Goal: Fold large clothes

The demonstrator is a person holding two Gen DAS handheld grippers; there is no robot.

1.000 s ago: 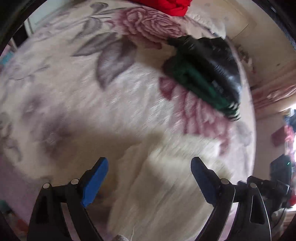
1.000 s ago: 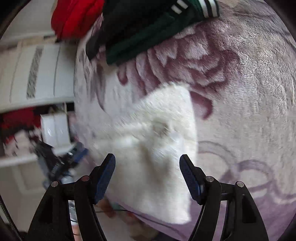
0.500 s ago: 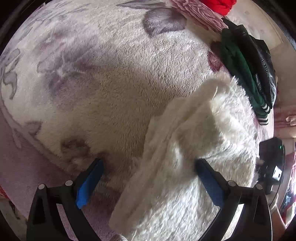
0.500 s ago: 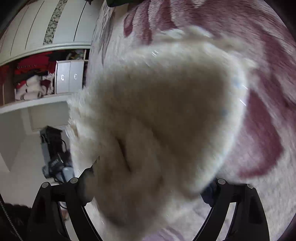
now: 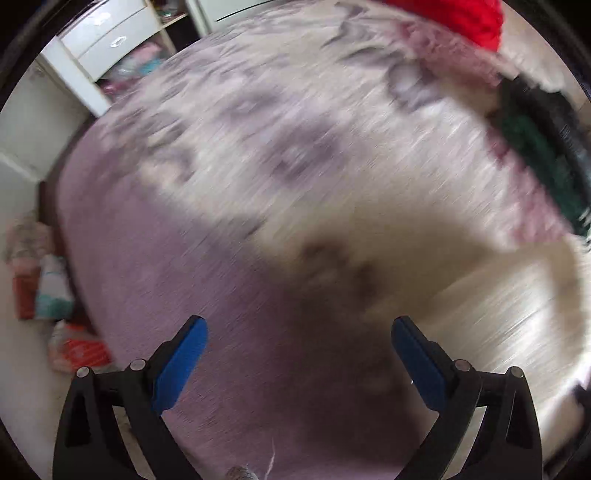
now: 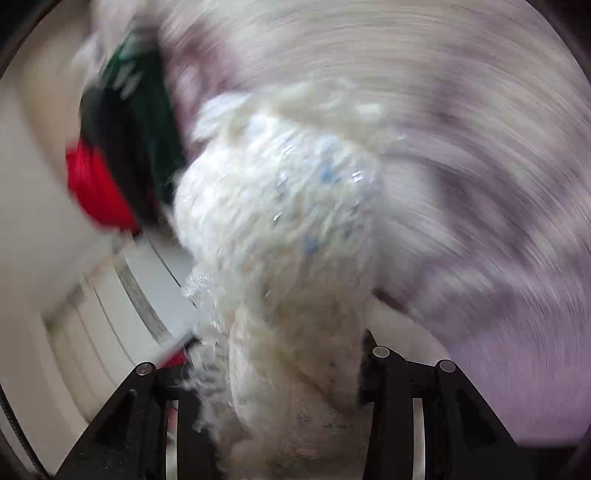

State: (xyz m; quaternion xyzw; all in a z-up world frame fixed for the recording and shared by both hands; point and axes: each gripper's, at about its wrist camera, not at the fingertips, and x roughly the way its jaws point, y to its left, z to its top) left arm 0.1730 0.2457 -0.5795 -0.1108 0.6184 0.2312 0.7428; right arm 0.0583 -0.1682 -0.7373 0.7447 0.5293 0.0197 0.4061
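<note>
A white fluffy garment (image 6: 280, 192) fills the middle of the right wrist view and runs down between the jaws of my right gripper (image 6: 291, 343). Those jaws are closing, the fabric is bunched tight between them and it hides the pads. In the left wrist view the same garment (image 5: 498, 314) is a pale blur at the right, beyond my right-hand finger. My left gripper (image 5: 298, 325) stands wide open over the mauve border of the flowered blanket (image 5: 295, 129), with nothing between its fingers. Both views are smeared by motion.
A folded green and black jacket (image 5: 535, 155) and a red garment (image 5: 469, 18) lie at the blanket's far side, also seen as the jacket (image 6: 140, 122) and red garment (image 6: 96, 184). White drawers (image 5: 107, 40) and floor clutter (image 5: 44, 288) lie past the bed's edge.
The left gripper has swung off the white garment towards the blanket's mauve edge, still open. The right gripper has rolled and closed in on the white garment, which now bunches between its jaws.
</note>
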